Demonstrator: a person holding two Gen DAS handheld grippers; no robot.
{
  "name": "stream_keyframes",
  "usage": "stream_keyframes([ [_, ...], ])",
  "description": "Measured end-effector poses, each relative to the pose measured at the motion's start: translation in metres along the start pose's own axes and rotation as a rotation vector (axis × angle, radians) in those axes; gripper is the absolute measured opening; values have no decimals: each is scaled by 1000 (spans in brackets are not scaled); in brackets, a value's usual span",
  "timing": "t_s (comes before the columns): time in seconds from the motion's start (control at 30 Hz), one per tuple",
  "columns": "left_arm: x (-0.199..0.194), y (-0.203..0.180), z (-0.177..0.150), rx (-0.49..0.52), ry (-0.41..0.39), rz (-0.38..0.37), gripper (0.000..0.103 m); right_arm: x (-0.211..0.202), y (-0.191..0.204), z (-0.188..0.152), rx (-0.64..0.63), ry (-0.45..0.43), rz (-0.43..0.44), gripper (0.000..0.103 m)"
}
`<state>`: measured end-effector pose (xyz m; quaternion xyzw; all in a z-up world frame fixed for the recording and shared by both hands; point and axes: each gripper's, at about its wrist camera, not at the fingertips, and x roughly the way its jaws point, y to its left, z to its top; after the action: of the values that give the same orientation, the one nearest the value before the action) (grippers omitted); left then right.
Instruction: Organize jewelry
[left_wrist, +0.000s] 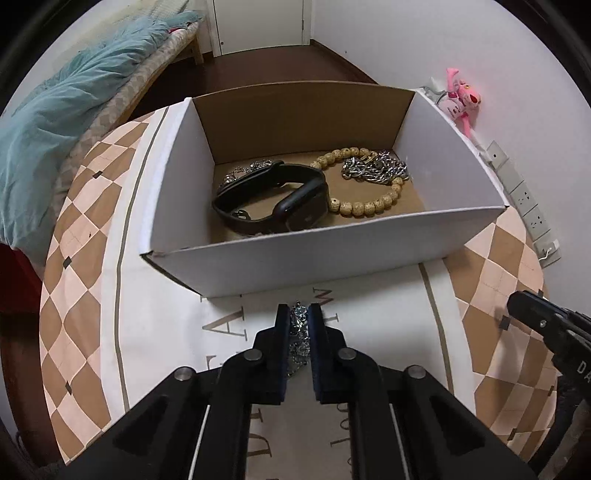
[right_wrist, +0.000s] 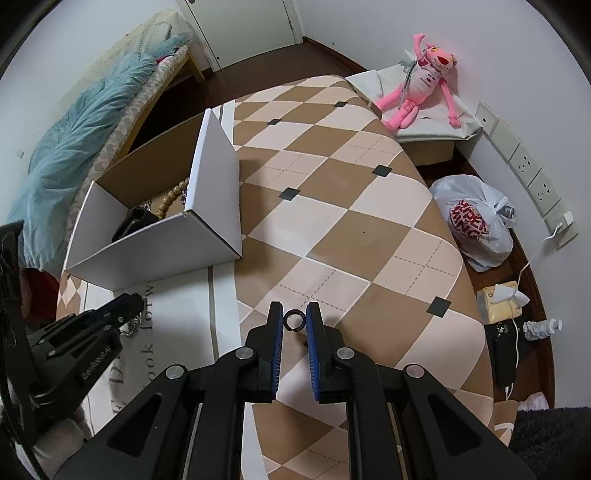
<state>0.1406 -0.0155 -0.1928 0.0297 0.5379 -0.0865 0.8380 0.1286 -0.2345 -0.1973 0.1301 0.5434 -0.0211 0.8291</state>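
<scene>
1. Between the fingers of the left hand-held gripper (left_wrist: 299, 314) hangs a silver chain (left_wrist: 298, 334). The fingers are squeezed close on it. It hangs just in front of the white box (left_wrist: 295, 266), below its rim.
2. The chain looks floppy and slippery, and a bit heavy for its size. It could slide out, so I think a hold on a thick bunch of links is best.
3. Between the fingers of the right hand-held gripper (right_wrist: 294, 320) sits a small dark ring (right_wrist: 294, 319). The fingers are narrow and pinch its sides. The ring looks hard, light and smooth, so it may pop out if squeezed crooked.
4. Ahead of the left hand-held gripper, inside the box, lie a black watch (left_wrist: 280, 205), a bead bracelet (left_wrist: 373, 206) and more silver chain (left_wrist: 376, 168).
5. The near box wall stands tall. I think the chain must go up over it first.
6. To the right of the box, the checkered table (right_wrist: 351, 229) has lots of open room.
</scene>
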Motion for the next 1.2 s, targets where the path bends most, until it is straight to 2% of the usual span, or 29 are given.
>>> stream_keyframes([
  [0.13, -23, 0, -10, -3, -28, -28, 6, -9, 4, 1, -17, -17, -1, 13],
  [0.33, -79, -3, -3, -8, -97, -103, 4, -37, 15, 11, -44, -50, 47, 13],
  [0.47, -118, 3, 22, -27, -155, -171, 4, -62, 29, 28, -64, -77, 112, 13],
  [0.6, -143, 12, 57, -43, -196, -235, 4, -80, 46, 54, -86, -97, 174, 13],
  [0.67, -148, 18, 73, -47, -213, -245, 4, -83, 55, 69, -97, -93, 200, 13],
  [0.77, -143, 24, 95, -47, -205, -254, 4, -76, 67, 92, -114, -68, 227, 13],
  [0.9, -115, 33, 118, -59, -134, -265, 4, -47, 79, 121, -119, 23, 264, 13],
  [0.97, -96, 38, 126, -80, -85, -262, 4, -30, 88, 133, -144, 70, 255, 13],
  [1.07, -73, 42, 137, -94, -13, -199, 6, -4, 98, 143, -180, 136, 240, 13],
  [1.2, -54, 54, 143, -148, 38, -155, 9, 24, 105, 155, -194, 240, 244, 14],
])
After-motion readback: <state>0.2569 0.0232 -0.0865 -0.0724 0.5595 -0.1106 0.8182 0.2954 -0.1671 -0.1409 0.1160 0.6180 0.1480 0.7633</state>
